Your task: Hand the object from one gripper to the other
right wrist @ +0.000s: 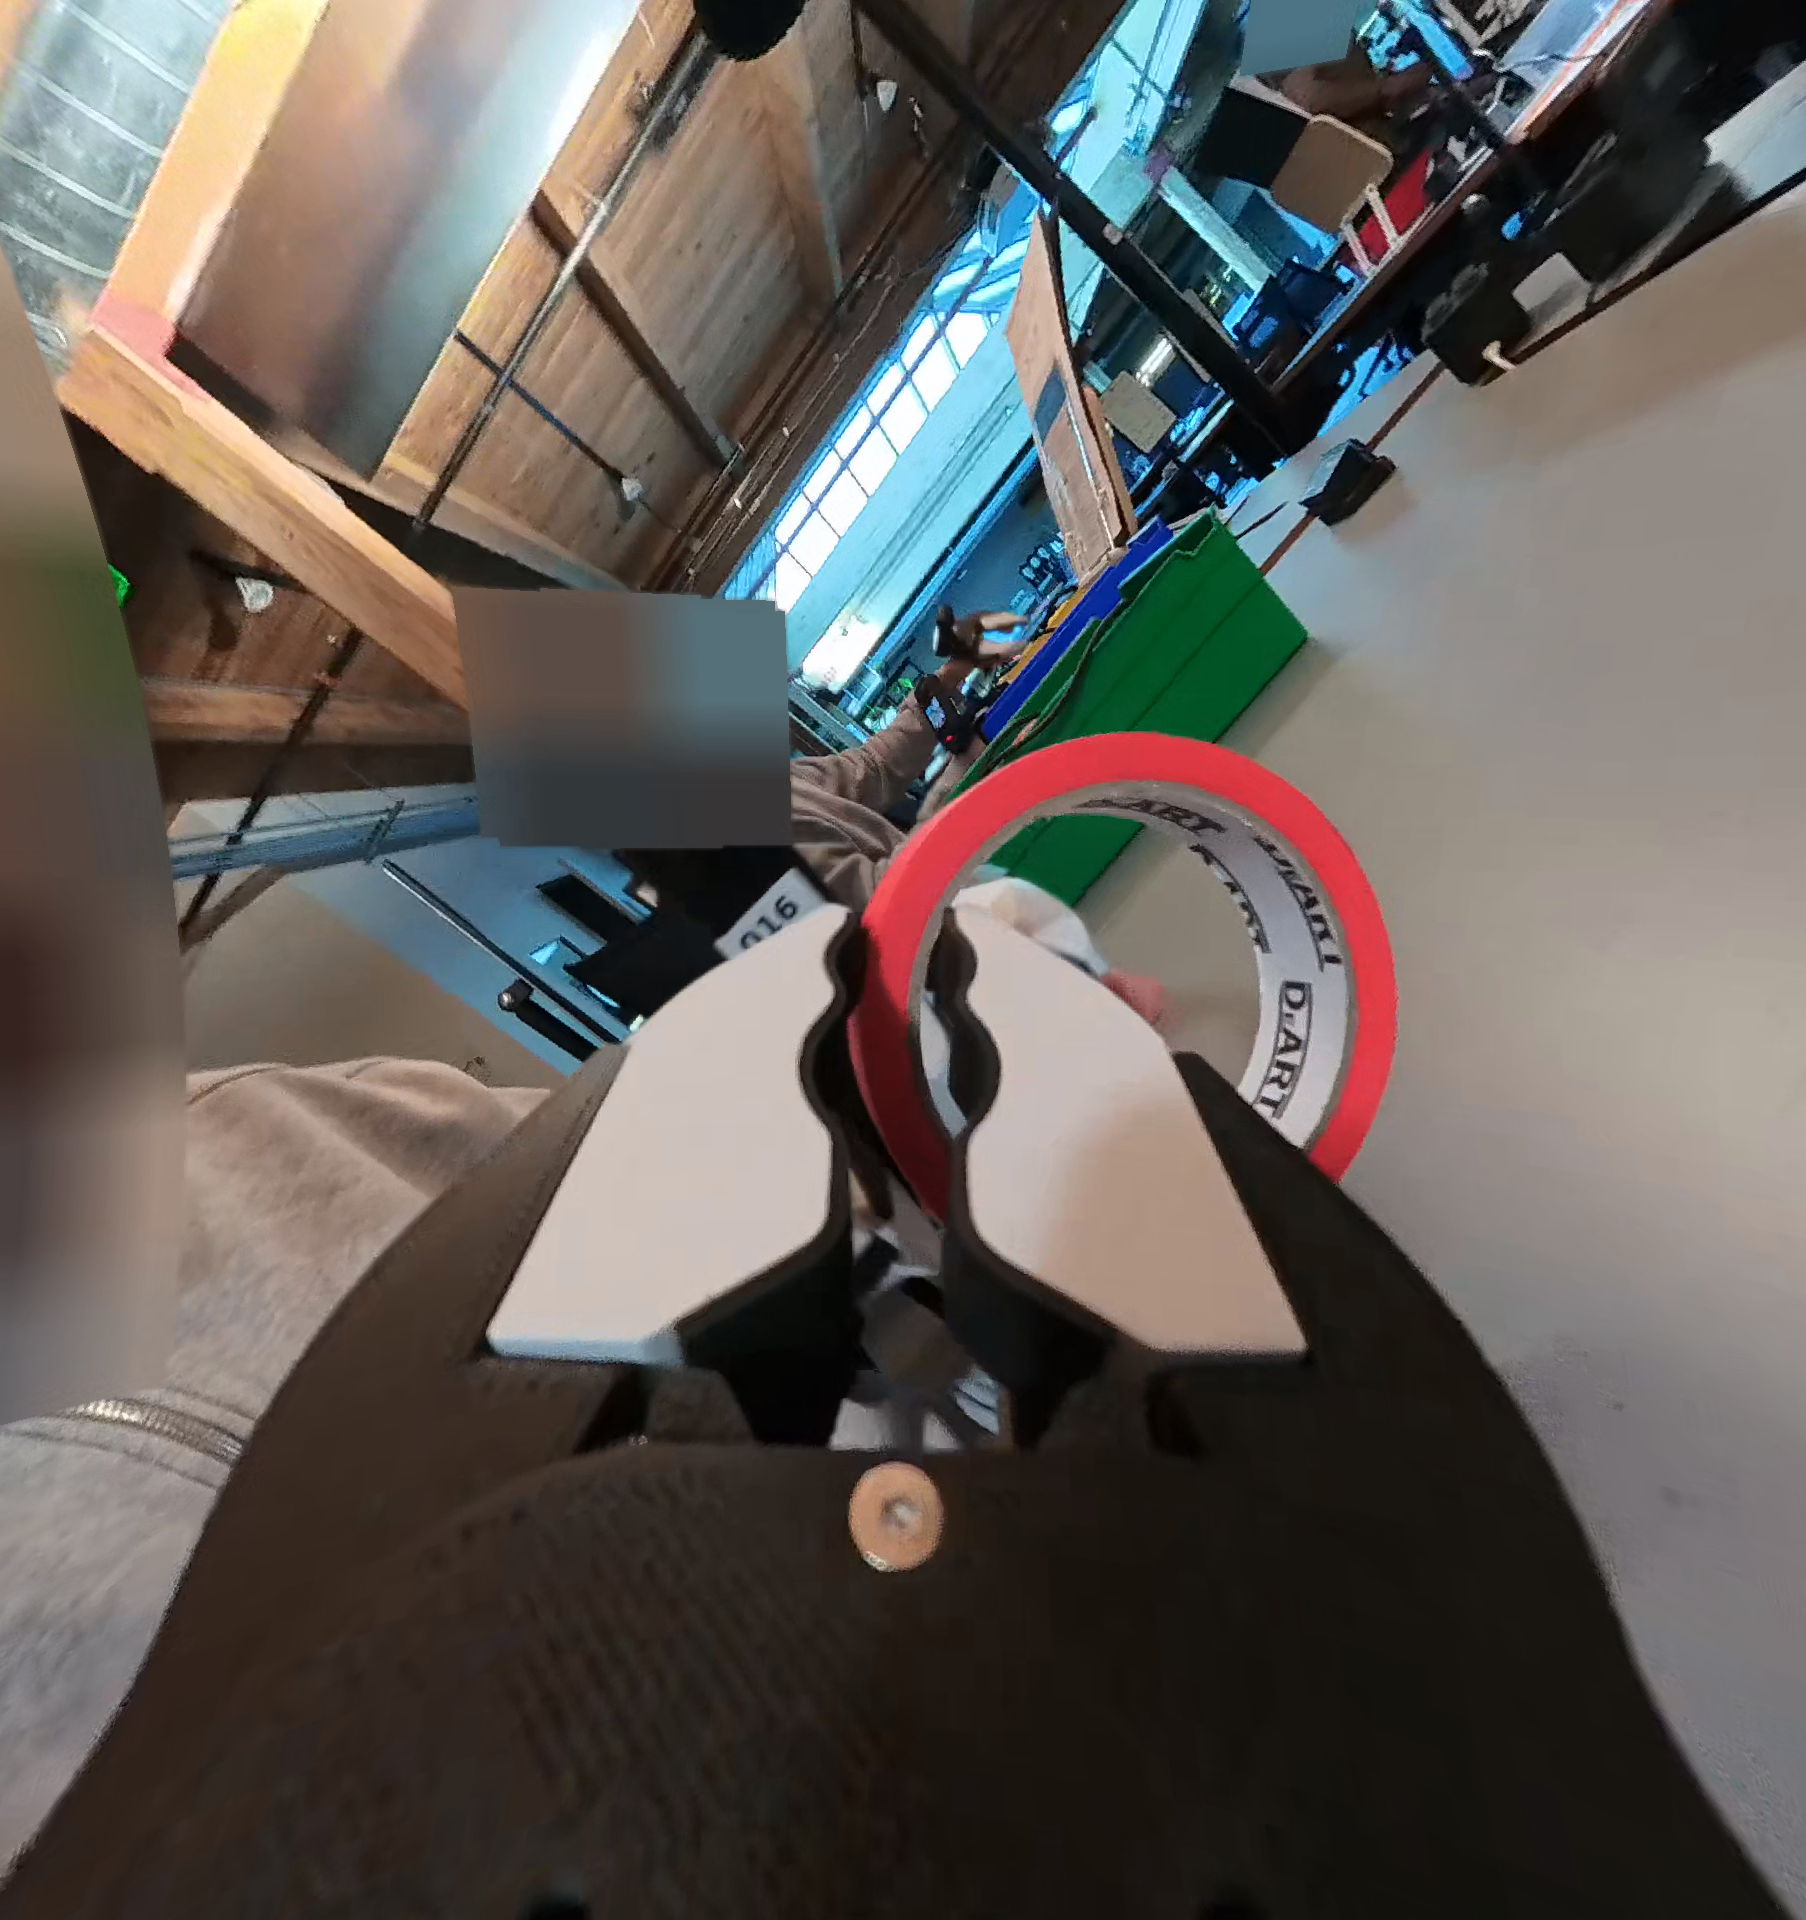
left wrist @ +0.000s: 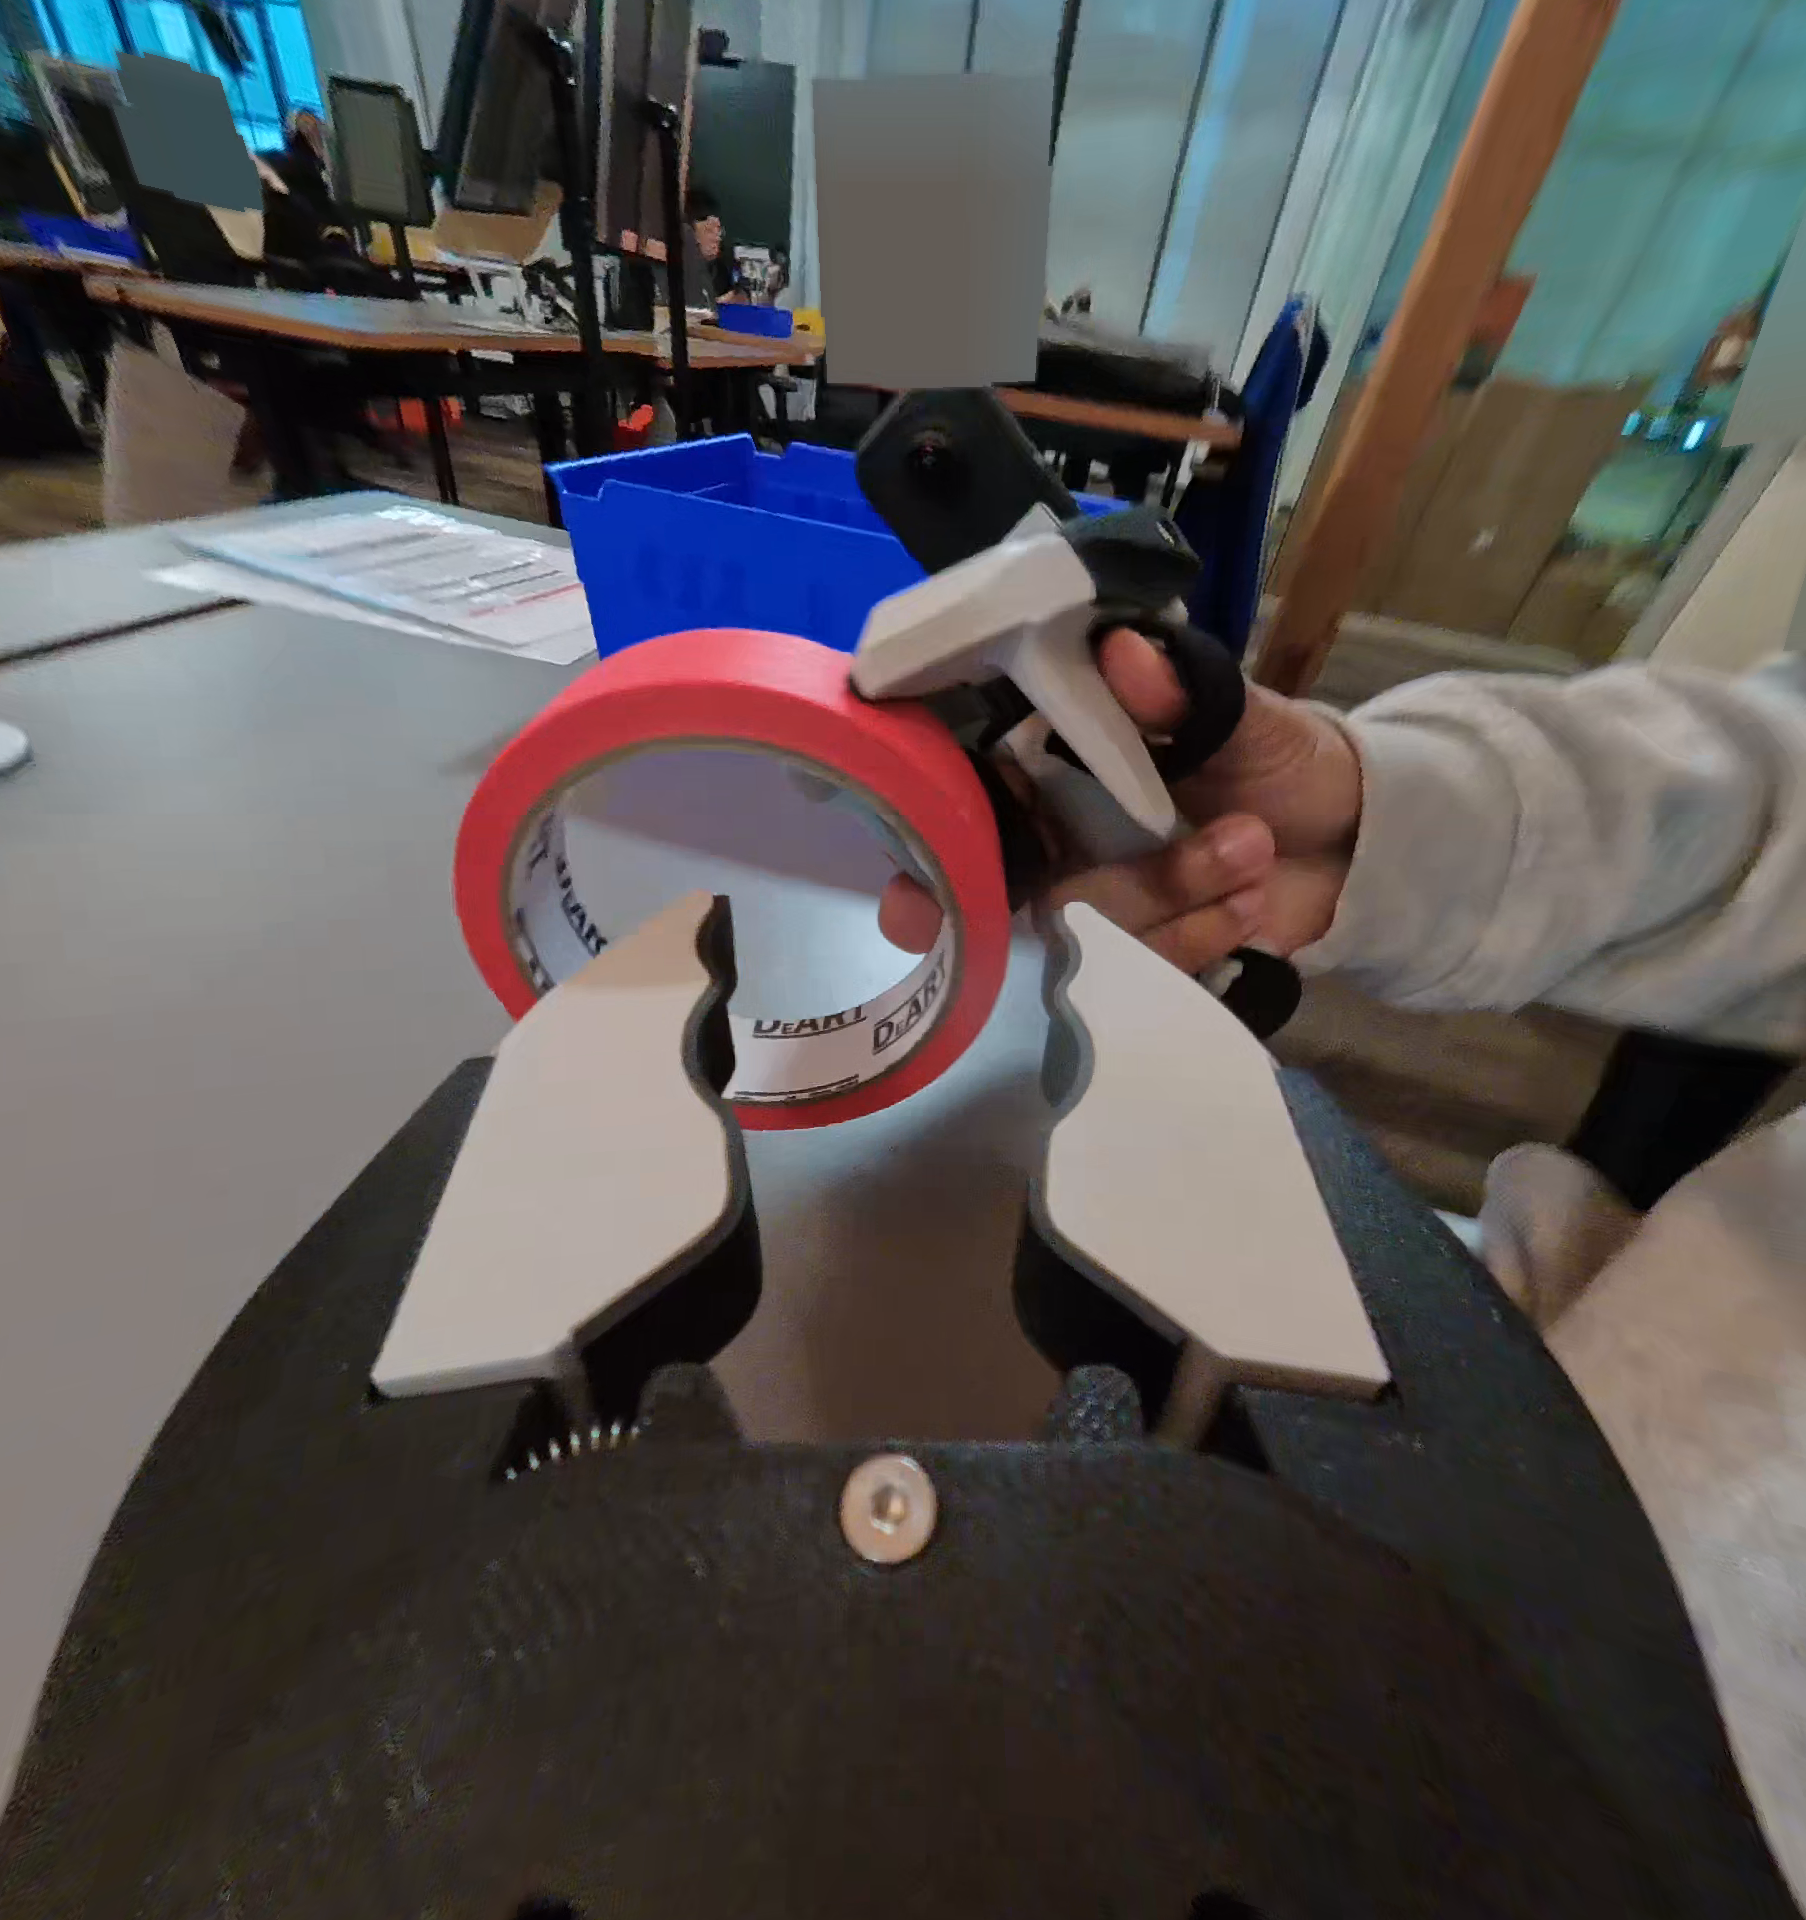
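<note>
A red roll of tape (left wrist: 691, 686) with a white printed core is held on edge above the grey table (left wrist: 203, 935). My right gripper (left wrist: 847, 727) comes in from the right and is shut on the roll's upper right wall. In the right wrist view, the right gripper (right wrist: 899, 935) has one finger outside the roll (right wrist: 1366, 987) and one inside the ring. My left gripper (left wrist: 891, 914) is open just in front of the roll. Its left fingertip (left wrist: 670, 956) overlaps the hole, its right fingertip (left wrist: 1096, 956) is outside, and the lower right wall lies between them.
A blue bin (left wrist: 733, 561) stands behind the roll, with papers (left wrist: 411, 582) to its left. A hand and grey sleeve (left wrist: 1553, 831) hold the right gripper. A green bin (right wrist: 1169, 665) stands on the table (right wrist: 1605, 727) beyond the roll. Desks and people are farther back. Left and right tips are no more than a few centimetres apart.
</note>
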